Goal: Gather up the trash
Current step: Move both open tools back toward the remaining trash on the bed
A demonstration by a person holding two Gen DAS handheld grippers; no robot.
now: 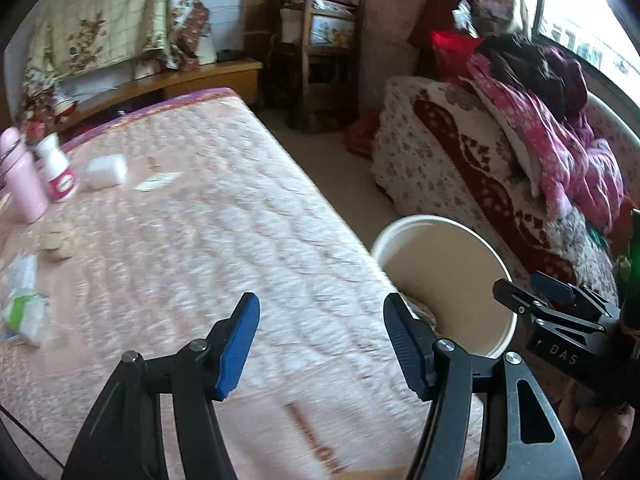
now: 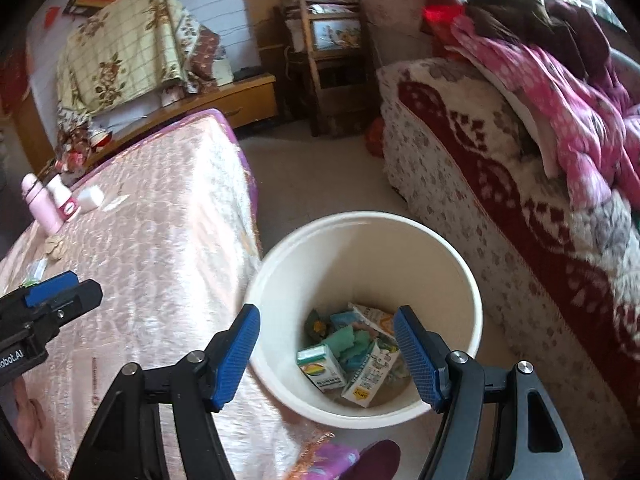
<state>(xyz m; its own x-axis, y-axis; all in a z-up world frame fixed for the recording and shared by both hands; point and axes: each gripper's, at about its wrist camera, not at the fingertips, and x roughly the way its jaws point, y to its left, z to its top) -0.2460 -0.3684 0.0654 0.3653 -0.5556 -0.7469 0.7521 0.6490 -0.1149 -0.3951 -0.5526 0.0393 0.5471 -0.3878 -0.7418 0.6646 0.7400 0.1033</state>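
Observation:
A white bucket [image 2: 472, 280] stands on the floor beside the pink quilted bed [image 2: 152, 264]; it holds several cartons and wrappers [image 2: 352, 352]. My right gripper [image 2: 326, 354] is open and empty above the bucket. My left gripper [image 1: 320, 344] is open and empty over the bed's near edge, with the bucket's rim [image 1: 424, 224] at its right. On the bed at far left lie a crumpled green-and-white wrapper [image 1: 24, 304], a beige crumpled scrap [image 1: 56, 238], a flat white paper [image 1: 156, 182] and a white block [image 1: 106, 170].
A pink bottle [image 1: 24, 184] and a white-and-pink bottle [image 1: 58, 172] stand on the bed's far left. A sofa with a patterned blanket and piled pink clothes [image 1: 540, 152] lies right of the bucket. A wooden chair [image 1: 320, 60] and a low cabinet [image 1: 192, 80] stand at the back.

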